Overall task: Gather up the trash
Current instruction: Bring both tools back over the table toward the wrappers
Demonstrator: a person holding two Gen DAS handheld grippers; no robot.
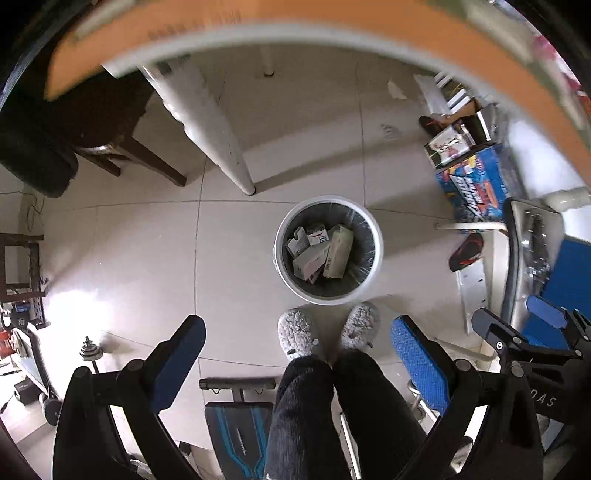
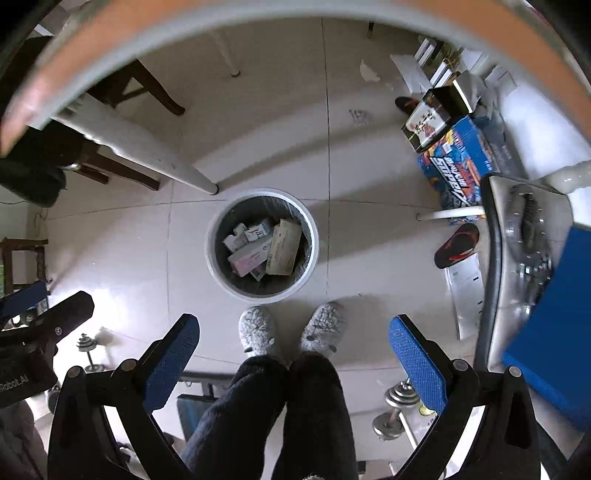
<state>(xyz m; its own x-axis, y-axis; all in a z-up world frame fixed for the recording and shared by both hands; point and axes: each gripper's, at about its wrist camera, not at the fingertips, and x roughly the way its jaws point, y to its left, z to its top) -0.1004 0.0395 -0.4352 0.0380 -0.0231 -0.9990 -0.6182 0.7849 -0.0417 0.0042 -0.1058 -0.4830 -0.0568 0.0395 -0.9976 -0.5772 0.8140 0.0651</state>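
Observation:
A white round trash bin [image 1: 373, 229] with a dark liner stands on the tiled floor, and the right wrist view shows the same bin [image 2: 214, 254]. Several small cardboard boxes [image 1: 321, 251] [image 2: 266, 247] lie inside it. My left gripper [image 1: 297, 339] hangs high above the floor, open, with nothing between its blue pads. My right gripper [image 2: 293, 339] is open and empty too, at about the same height. The other gripper shows at each view's edge. The person's grey slippers [image 1: 295, 332] [image 2: 258, 328] stand just in front of the bin.
An orange-topped table edge [image 1: 295, 22] [image 2: 258, 14] arcs overhead; its white leg [image 1: 221, 147] [image 2: 166, 166] lands beside the bin. A dark wooden chair [image 1: 122, 147] stands left. Stacked boxes [image 1: 476, 177] [image 2: 454, 158], a sandal [image 2: 458, 245], dumbbells [image 2: 395, 410] and a bench [image 1: 236, 417] crowd the floor.

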